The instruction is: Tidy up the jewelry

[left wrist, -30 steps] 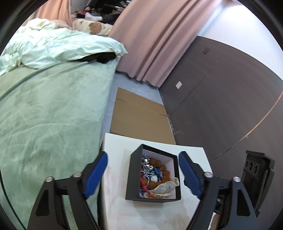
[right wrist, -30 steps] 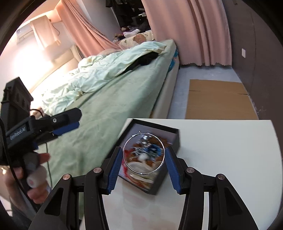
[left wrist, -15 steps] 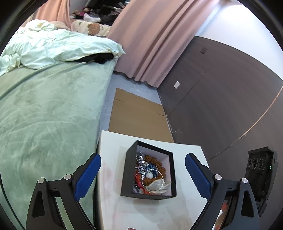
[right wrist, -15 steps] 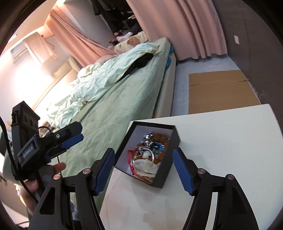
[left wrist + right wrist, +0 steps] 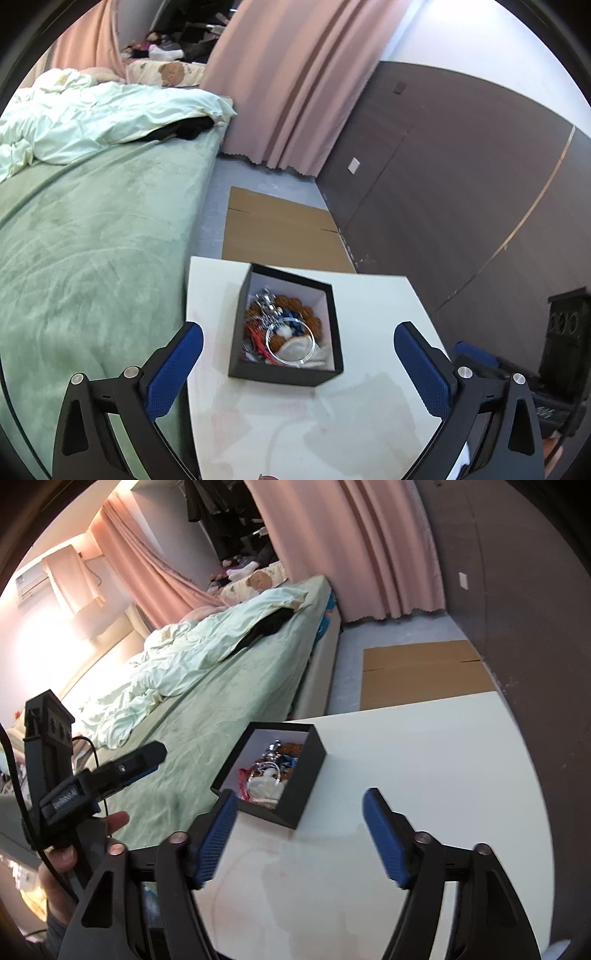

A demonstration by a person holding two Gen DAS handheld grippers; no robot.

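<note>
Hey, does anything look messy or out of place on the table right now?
Only the black box: its jewelry lies heaped and tangled, a clear bangle on top. Nothing has spilled onto the white table.

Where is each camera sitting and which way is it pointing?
Left wrist: on the left gripper, angled down past its open jaws at the box on the table; the right gripper shows at right.
Right wrist: on the right gripper, jaws open, angled down at the box; the left gripper and hand show at left.
Both share the box, table, bed and curtain.
</note>
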